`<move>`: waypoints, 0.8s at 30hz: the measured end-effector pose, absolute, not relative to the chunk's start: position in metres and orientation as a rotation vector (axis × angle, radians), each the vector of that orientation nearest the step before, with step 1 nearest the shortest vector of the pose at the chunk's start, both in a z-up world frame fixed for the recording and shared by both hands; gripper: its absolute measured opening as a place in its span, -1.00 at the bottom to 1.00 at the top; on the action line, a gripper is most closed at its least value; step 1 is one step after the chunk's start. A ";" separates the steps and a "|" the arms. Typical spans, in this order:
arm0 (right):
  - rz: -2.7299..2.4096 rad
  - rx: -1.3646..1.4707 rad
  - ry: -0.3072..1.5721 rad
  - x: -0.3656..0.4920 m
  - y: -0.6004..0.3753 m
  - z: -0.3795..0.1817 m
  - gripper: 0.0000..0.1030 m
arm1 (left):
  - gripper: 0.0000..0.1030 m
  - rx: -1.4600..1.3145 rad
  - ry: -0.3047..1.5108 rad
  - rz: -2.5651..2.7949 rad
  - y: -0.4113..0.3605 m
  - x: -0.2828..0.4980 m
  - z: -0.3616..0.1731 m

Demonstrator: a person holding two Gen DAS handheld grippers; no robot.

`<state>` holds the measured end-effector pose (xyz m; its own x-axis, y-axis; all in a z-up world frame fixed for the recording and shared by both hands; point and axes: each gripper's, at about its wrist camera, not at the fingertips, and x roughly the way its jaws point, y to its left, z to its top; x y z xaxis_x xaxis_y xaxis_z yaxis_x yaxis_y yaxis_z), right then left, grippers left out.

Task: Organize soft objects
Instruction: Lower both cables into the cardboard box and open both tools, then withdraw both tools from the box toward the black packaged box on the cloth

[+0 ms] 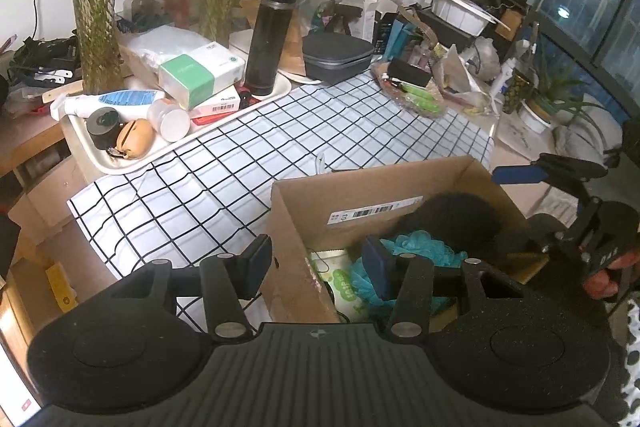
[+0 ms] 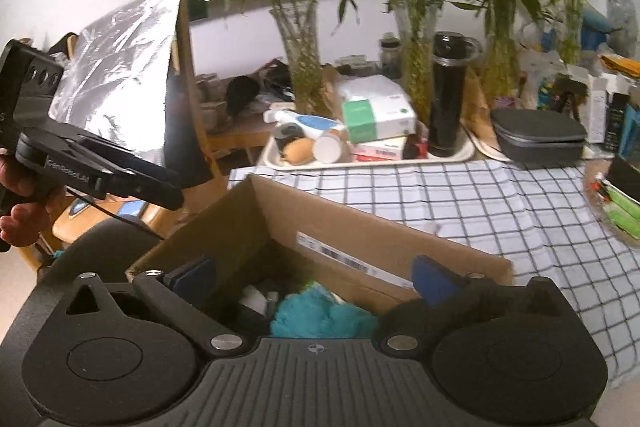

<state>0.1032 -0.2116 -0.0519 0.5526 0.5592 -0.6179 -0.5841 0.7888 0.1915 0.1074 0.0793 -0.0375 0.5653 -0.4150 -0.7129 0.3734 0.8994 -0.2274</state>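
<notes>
Left gripper (image 1: 318,263) spread wide, empty, straddling the cardboard box (image 1: 298,259) wall; right gripper (image 2: 312,281) wide too, holding nothing. I see the teal mesh pouf (image 2: 320,315) inside the box. Only left view shows a black fuzzy item (image 1: 460,217) and wipes pack (image 1: 344,287).

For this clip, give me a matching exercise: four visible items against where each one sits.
Items:
1. teal mesh sponge
2. black bottle
3. grey zip case
4. barcode label

Places:
A. on the checked cloth, beside the tray
B. inside the cardboard box
C. standing on the white tray
D. stuck on the box's inner wall

Pairs: 1-B, 2-C, 3-A, 4-D
</notes>
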 end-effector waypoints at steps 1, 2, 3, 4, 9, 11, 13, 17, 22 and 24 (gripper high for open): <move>0.666 -0.037 0.724 0.104 -0.215 -0.052 1.00 | -0.05 -0.053 0.852 -0.463 0.079 0.108 -0.038; 0.656 -0.036 0.728 0.106 -0.218 -0.052 1.00 | -0.05 -0.054 0.852 -0.466 0.079 0.108 -0.038; 0.648 -0.036 0.729 0.107 -0.220 -0.052 1.00 | -0.05 -0.055 0.852 -0.467 0.079 0.109 -0.039; 0.638 -0.033 0.731 0.108 -0.224 -0.052 1.00 | -0.05 -0.053 0.852 -0.464 0.079 0.109 -0.039; 0.585 -0.015 0.745 0.116 -0.241 -0.054 1.00 | 0.06 -0.047 0.847 -0.461 0.076 0.114 -0.041; 0.565 -0.014 0.746 0.119 -0.248 -0.055 1.00 | 0.32 -0.048 0.831 -0.455 0.075 0.116 -0.040; 0.548 -0.012 0.747 0.122 -0.253 -0.055 1.00 | 0.38 -0.048 0.814 -0.448 0.074 0.117 -0.040; 0.521 -0.006 0.755 0.128 -0.262 -0.056 1.00 | 0.38 -0.044 0.813 -0.446 0.072 0.124 -0.040; 0.492 0.009 0.772 0.137 -0.271 -0.061 1.00 | 0.38 -0.036 0.814 -0.438 0.071 0.131 -0.043; 0.486 0.018 0.775 0.140 -0.275 -0.063 1.00 | 0.38 -0.035 0.814 -0.442 0.071 0.134 -0.044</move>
